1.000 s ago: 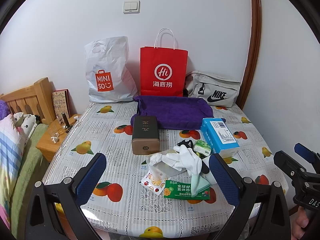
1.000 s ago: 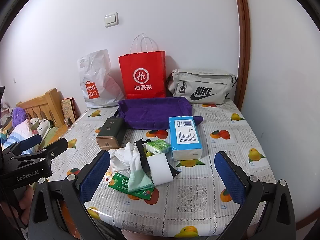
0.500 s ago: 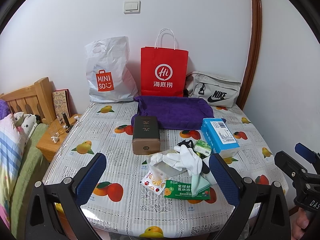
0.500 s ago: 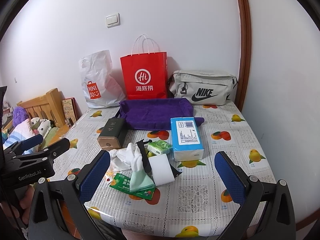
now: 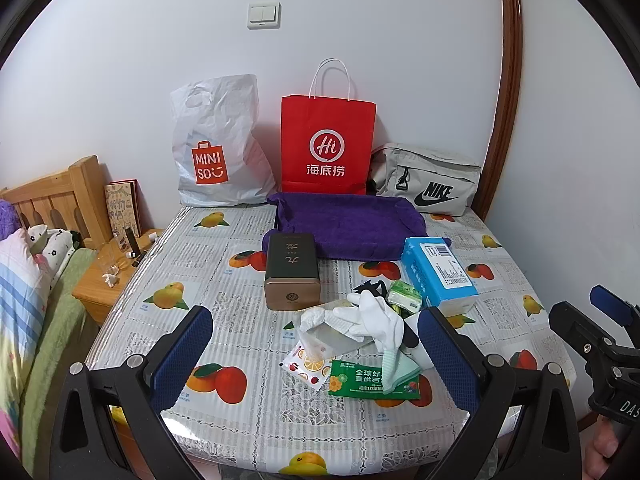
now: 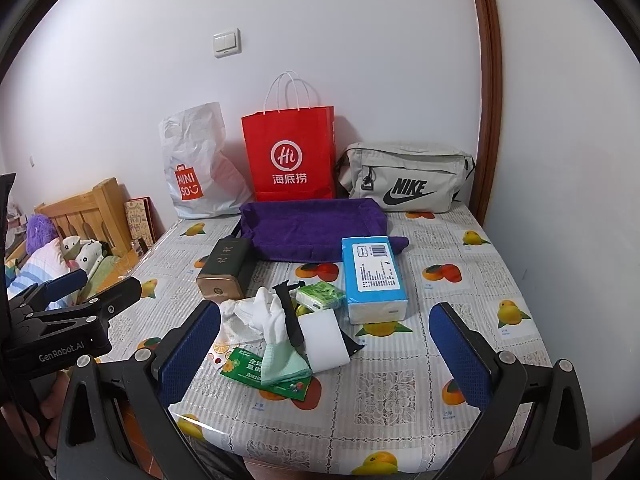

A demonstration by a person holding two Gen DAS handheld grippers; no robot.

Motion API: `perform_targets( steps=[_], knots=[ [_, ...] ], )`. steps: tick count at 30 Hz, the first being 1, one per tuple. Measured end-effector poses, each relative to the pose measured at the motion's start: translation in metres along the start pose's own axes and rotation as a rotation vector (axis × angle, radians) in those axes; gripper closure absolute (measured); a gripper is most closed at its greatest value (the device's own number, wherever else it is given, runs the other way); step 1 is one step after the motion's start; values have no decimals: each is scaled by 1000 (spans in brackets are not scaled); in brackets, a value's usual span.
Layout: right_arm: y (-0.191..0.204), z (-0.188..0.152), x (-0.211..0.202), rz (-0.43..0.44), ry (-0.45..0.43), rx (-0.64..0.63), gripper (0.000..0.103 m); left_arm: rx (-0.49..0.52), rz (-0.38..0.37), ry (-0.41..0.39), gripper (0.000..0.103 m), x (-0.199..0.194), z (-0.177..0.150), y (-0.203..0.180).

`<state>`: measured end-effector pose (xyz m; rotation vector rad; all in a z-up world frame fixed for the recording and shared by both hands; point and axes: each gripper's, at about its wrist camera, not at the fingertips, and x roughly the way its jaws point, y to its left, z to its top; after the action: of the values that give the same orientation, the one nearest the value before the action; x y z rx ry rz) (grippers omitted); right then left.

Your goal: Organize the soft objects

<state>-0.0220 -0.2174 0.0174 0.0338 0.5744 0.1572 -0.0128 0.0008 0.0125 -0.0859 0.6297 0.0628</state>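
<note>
Soft things, a white glove (image 5: 372, 318), a green tissue pack (image 6: 322, 295) and a blue tissue box (image 6: 372, 276), lie in a pile near the front of the table (image 5: 248, 276), close to a purple towel (image 5: 348, 224). Left gripper (image 5: 314, 354) and right gripper (image 6: 326, 354) both hang wide open above the table edge, holding nothing.

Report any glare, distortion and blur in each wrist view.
Left wrist view: fisheye bends the brown door frame; glare streaks the glossy fruit-print tablecloth at its near edge; focus sharp. Right wrist view: same bowing, black corners, glare on the near edge; red paper bag crisp.
</note>
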Motion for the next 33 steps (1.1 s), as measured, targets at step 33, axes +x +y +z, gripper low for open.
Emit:
perform_targets(
  steps=[33],
  knots=[
    [-25, -22, 53, 15, 73, 15, 0, -31, 41, 97, 0, 48, -4, 17]
  ],
)
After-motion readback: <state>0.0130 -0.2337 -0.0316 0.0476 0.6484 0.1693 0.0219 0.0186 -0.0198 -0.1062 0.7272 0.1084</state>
